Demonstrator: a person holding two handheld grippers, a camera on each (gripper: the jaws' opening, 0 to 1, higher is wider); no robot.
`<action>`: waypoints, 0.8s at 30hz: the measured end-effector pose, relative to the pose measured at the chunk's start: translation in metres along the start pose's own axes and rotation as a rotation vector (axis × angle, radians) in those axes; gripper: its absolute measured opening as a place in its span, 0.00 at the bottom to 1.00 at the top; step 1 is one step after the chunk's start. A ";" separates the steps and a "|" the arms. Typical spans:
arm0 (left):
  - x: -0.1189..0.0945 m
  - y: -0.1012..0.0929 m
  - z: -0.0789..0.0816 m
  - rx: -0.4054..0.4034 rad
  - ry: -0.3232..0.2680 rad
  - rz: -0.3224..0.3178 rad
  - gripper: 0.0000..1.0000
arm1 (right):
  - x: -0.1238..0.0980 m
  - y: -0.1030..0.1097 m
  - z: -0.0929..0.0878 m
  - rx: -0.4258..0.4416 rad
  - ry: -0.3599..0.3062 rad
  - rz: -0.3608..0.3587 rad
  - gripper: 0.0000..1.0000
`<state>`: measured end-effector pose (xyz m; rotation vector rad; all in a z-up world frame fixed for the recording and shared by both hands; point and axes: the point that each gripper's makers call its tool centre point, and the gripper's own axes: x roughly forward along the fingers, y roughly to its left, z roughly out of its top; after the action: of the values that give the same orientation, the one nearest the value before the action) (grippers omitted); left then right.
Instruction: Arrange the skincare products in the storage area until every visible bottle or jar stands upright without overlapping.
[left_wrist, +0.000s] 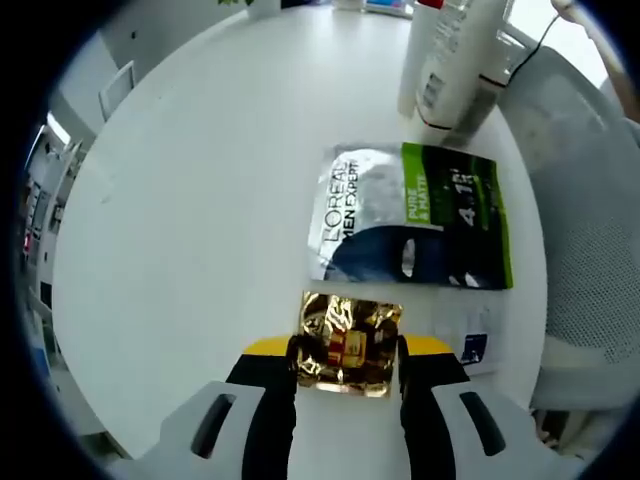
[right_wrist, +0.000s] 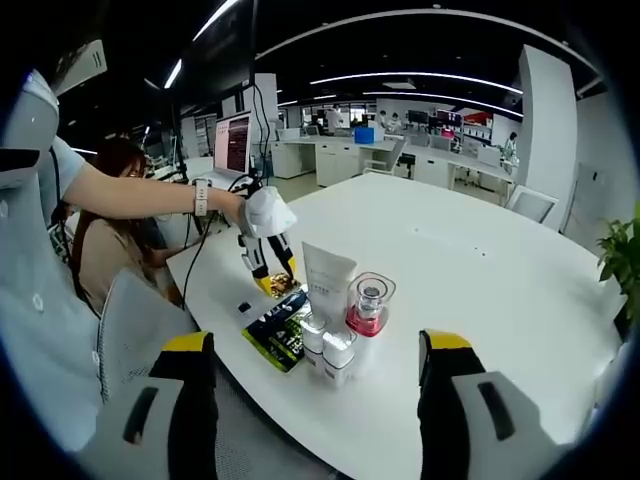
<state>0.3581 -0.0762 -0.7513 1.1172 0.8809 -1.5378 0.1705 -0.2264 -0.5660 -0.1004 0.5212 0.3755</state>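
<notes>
So the left gripper (left_wrist: 345, 372) has its jaws pinched onto a crinkly gold foil sachet (left_wrist: 346, 343), which sits right between the yellow-tipped jaws, low against the white tabletop (left_wrist: 200, 200). There's some red print on the foil but it's too small and wrinkled to read.

Just beyond the sachet lies a flat face-mask packet (left_wrist: 412, 215), silver and dark with a green band. That one reads fine: "L'OREAL MEN EXPERT" on the silver part and "PURE & MATTE" on the green, plus bigger white characters I can't make out properly. It lies flat, close to the sachet but I can't say if they touch. A small white card with a blue square (left_wrist: 473, 347) peeks out beside the right-hand jaw. Further back stands a white tube (left_wrist: 452, 60) with small print on its back, unreadable, next to a white mesh chair (left_wrist: 590, 230).

From the right gripper view, the right gripper (right_wrist: 316, 375) hangs in the air over the tabletop edge with its jaws spread wide and nothing between them. Past them is the cluster of skincare stuff: the upright white tube (right_wrist: 328, 280), a clear jar with a pink base (right_wrist: 368, 304) beside it, and a pair of small white-capped bottles (right_wrist: 330, 352) in front, all upright. The green packet (right_wrist: 278, 337) lies flat to their left, and a white-gloved hand (right_wrist: 262, 215) holds the left gripper down over the gold sachet (right_wrist: 281, 288). Text there is too tiny to read.
</notes>
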 end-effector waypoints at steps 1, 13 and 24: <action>0.000 -0.001 0.000 -0.003 0.000 -0.001 0.37 | 0.000 0.000 0.000 0.000 -0.001 0.000 0.84; 0.000 -0.012 0.002 0.006 0.001 -0.008 0.36 | -0.002 0.004 0.001 -0.008 -0.005 0.007 0.84; 0.000 -0.018 0.003 0.008 0.005 -0.012 0.36 | -0.004 0.006 -0.002 -0.009 -0.001 0.008 0.84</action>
<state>0.3399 -0.0745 -0.7504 1.1244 0.8869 -1.5504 0.1647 -0.2225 -0.5657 -0.1066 0.5192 0.3855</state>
